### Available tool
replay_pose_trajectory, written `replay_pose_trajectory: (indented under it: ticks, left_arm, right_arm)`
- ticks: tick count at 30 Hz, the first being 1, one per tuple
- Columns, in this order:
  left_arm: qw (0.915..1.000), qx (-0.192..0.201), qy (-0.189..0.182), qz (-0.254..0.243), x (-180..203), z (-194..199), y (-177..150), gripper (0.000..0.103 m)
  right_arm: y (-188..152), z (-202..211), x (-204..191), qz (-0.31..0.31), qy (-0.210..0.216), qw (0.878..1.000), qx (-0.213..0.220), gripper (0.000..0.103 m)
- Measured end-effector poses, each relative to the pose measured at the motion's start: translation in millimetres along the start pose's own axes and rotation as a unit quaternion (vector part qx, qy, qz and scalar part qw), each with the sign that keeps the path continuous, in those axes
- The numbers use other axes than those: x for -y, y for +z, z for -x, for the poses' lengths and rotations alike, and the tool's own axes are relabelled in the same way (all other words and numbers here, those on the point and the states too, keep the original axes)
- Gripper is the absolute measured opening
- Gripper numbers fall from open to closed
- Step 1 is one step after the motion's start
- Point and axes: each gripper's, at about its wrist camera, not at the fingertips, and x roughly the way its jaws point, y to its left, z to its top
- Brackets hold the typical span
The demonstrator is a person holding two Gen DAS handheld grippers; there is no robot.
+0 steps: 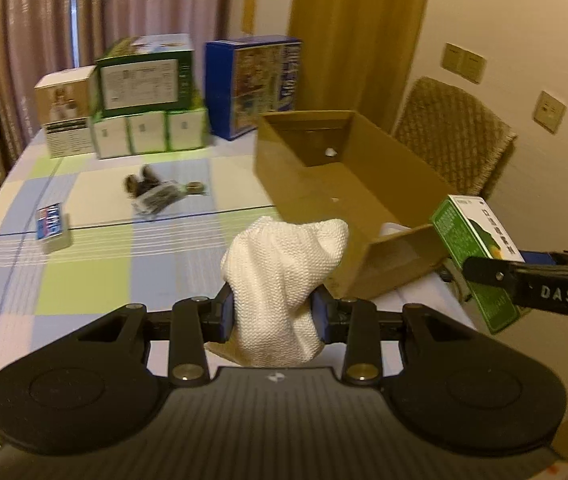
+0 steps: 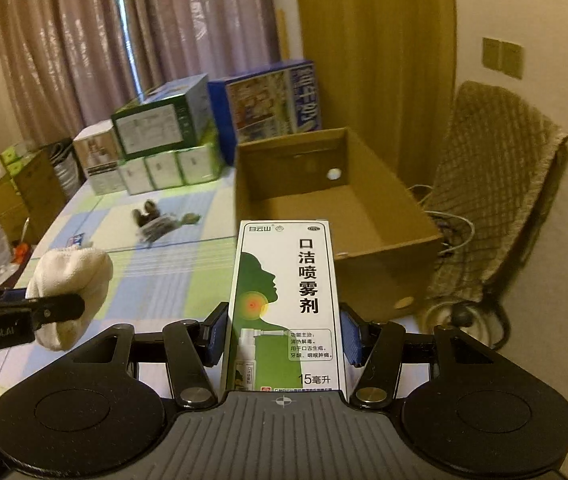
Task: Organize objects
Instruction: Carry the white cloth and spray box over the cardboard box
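The white sock [image 1: 284, 280], balled up, sits at the lower centre of the left wrist view, pinched between the blue pads of the left claw [image 1: 271, 312], which is closed on it above the counter [image 1: 83, 280]. In the right wrist view the same sock [image 2: 69, 280] shows at the left edge, with the left claw [image 2: 55, 308] around it.

The spray box [image 2: 284, 304], white and green with a head in profile, stands upright at the lower centre of the right wrist view, gripped on both sides by the right claw [image 2: 284, 340]. In the left wrist view this box [image 1: 476, 256] appears at the right edge, tilted, held by the right claw [image 1: 484, 272] just beside the near corner of the carton [image 1: 304, 184].

The carton [image 2: 384, 280] is open-topped and brown, at centre right in both views; a small white scrap lies at its far end.

Further out on the checked counter lie a blurred dark bundle [image 1: 155, 192] and a small blue packet [image 1: 49, 222] at mid left. Stacked boxes [image 1: 143, 96] stand along the far edge, and a chair [image 1: 452, 136] with a woven cover stands at the right.
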Motion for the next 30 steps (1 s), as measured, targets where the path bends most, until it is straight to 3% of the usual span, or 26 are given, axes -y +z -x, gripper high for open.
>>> replay_pose_trajectory:
  ticks: [9,30]
  left_arm:
    - [0.9998,-0.007,-0.012,-0.016,32,-9,4,0.033]
    - [0.9992,-0.016,-0.026,-0.025,53,-37,20,0.033]
  right_arm:
    - [1,11,28,-0.006,-0.013,1.000,0.010,0.052]
    - [9,-2,60,-0.009,-0.024,1.000,0.008,0.052]
